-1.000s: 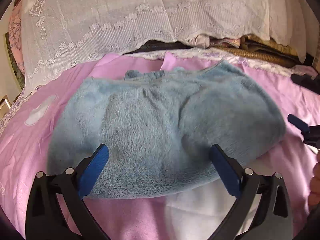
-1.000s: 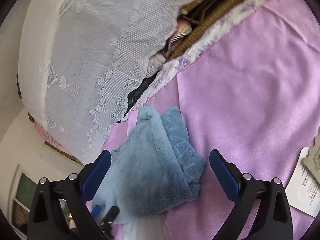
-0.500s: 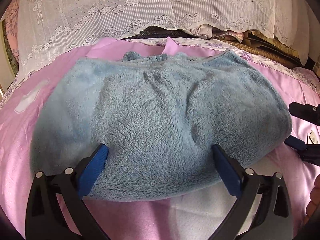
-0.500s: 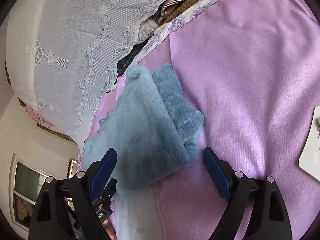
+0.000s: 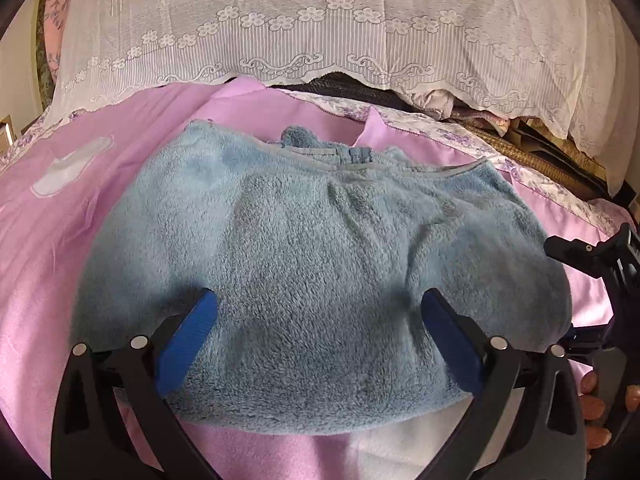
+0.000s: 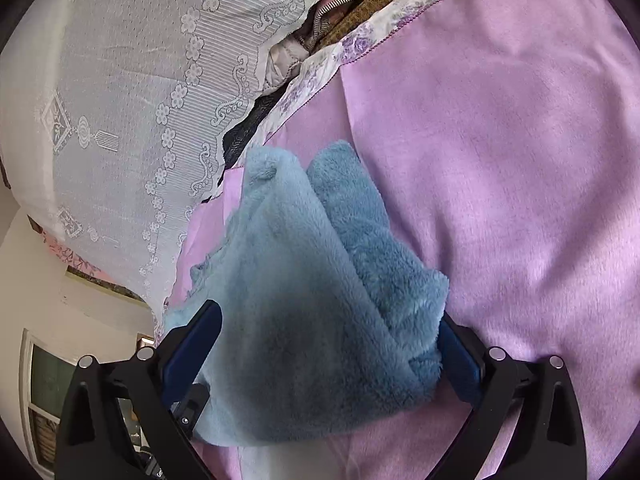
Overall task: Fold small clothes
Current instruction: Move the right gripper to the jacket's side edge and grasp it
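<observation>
A fluffy light-blue fleece garment point(image 5: 316, 276) lies folded on a pink bed sheet point(image 5: 120, 168). My left gripper point(image 5: 316, 332) is open, its blue pads spread over the garment's near edge. In the right wrist view the same garment point(image 6: 320, 304) shows its folded layers from the side. My right gripper point(image 6: 328, 348) is open, its jaws straddling the garment's end. The right gripper also shows at the right edge of the left wrist view point(image 5: 600, 292).
A white lace cloth point(image 5: 320, 32) hangs over stacked bedding at the back. A floral sheet border point(image 5: 460, 136) runs along the far edge. A white patch point(image 5: 72, 168) lies on the sheet at left. A window point(image 6: 44, 384) shows at lower left.
Both grippers have moved closer to the garment, which now fills more of each view. The right gripper's jaws now straddle the garment's end. Both stay open.
</observation>
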`<state>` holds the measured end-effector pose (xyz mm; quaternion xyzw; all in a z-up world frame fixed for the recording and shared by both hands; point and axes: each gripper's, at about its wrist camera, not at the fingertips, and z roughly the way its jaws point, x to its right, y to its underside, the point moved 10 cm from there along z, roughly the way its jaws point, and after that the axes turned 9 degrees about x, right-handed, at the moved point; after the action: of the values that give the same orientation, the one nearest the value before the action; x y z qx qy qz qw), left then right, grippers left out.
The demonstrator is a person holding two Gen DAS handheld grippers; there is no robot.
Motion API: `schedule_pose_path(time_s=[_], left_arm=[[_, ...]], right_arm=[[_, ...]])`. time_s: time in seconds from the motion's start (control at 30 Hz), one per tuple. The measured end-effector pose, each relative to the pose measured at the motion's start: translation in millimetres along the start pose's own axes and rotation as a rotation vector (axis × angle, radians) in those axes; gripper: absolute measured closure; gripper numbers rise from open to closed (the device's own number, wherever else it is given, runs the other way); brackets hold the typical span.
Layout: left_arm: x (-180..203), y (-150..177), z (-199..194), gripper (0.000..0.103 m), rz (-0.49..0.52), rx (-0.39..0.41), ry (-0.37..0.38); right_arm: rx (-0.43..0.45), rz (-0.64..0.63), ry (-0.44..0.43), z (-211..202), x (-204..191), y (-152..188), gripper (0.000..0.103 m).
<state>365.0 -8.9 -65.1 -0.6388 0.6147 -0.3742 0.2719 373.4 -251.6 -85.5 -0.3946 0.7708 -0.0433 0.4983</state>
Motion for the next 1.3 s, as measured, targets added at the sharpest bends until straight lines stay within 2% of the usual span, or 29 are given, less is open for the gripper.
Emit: schedule_pose_path(time_s=[0.2, 0.3, 0.37, 0.47, 0.53, 0.63, 0.73, 0.8, 0.9, 1.1, 1.3], left_arm=[[-2, -7, 16, 0.004, 0.006, -0.008, -0.054], [-5, -5, 19, 0.004, 0.025, -0.013, -0.084], [-5, -5, 20, 0.004, 0.040, -0.008, -0.099], [-4, -7, 18, 0.004, 0.062, -0.010, -0.125], [-4, -15, 12, 0.004, 0.052, 0.008, -0.133], [6, -30, 14, 0.004, 0.037, 0.027, -0.103], [18, -30, 43, 0.004, 0.034, -0.043, -0.088], [16, -20, 69, 0.004, 0.064, -0.096, -0.132], [16, -20, 71, 0.004, 0.083, -0.079, -0.129], [15, -17, 67, 0.004, 0.085, -0.057, -0.121], [15, -18, 67, 0.004, 0.087, -0.045, -0.121]], right_arm=[[0.027, -0.089, -0.013, 11, -9, -3, 0.005], [0.064, -0.104, 0.018, 5, -2, -3, 0.027], [0.077, -0.128, 0.029, 6, 0, -3, 0.030], [0.084, -0.201, 0.062, 9, -5, 2, 0.027], [0.088, -0.230, 0.070, 12, -8, 3, 0.020], [0.085, -0.231, 0.052, 13, -9, 3, 0.014], [0.086, -0.234, 0.030, 15, -12, 3, 0.007], [0.084, -0.246, 0.023, 16, -14, 4, 0.003], [0.083, -0.263, 0.038, 18, -15, 5, 0.003], [0.103, -0.220, -0.004, 14, -14, 0, 0.003], [0.111, -0.237, 0.036, 18, -14, 0, 0.003]])
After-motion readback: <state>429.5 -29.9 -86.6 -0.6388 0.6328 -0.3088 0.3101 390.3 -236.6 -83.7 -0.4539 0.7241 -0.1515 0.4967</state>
